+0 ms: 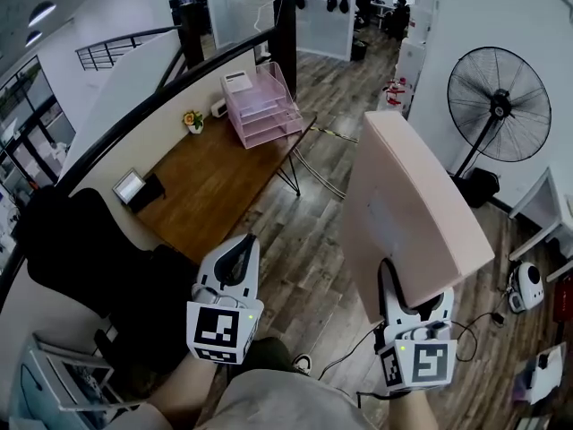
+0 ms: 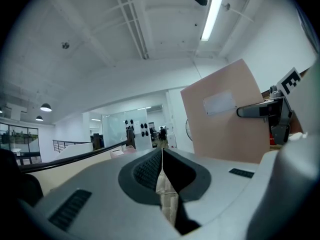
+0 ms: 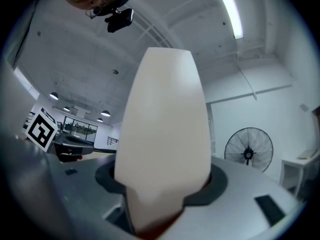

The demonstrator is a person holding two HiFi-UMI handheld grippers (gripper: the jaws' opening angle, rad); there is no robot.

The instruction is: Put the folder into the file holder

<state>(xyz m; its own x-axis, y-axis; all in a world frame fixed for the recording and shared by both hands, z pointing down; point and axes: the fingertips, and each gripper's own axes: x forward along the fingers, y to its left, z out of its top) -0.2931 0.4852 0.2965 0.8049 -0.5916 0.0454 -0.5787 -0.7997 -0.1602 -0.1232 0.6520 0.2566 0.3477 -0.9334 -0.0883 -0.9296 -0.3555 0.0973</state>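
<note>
The right gripper (image 1: pixel 400 287) is clenching its fingers (image 1: pixel 387 283) on the bottom edge of a pale pink folder (image 1: pixel 407 202). The folder is standing up from the fingers, leaning a little, with a faint rectangular label on the face that is turned toward the left gripper (image 1: pixel 242 247). In the right gripper view the folder is filling the gap between the two fingers and rising well above them toward the ceiling.

The left gripper is being held level beside the right one, apart from the folder. Its fingers (image 2: pixel 144 173) are pressing together with nothing between them.

Far ahead of both pairs of fingers, and below them, a brown wooden tabletop (image 1: pixel 210 182) is running along a low partition. A pink file holder (image 1: pixel 261 107) with stacked trays is sitting at its far end, well apart from the folder. A small pot of flowers (image 1: pixel 192 121) is standing on the tabletop just beside the file holder, and a small framed screen (image 1: pixel 131 185) is sitting at the near end.

Beyond the right fingers and off to their outer side, a black standing fan (image 1: pixel 499 106) is standing on the wooden floor (image 1: pixel 309 240).
</note>
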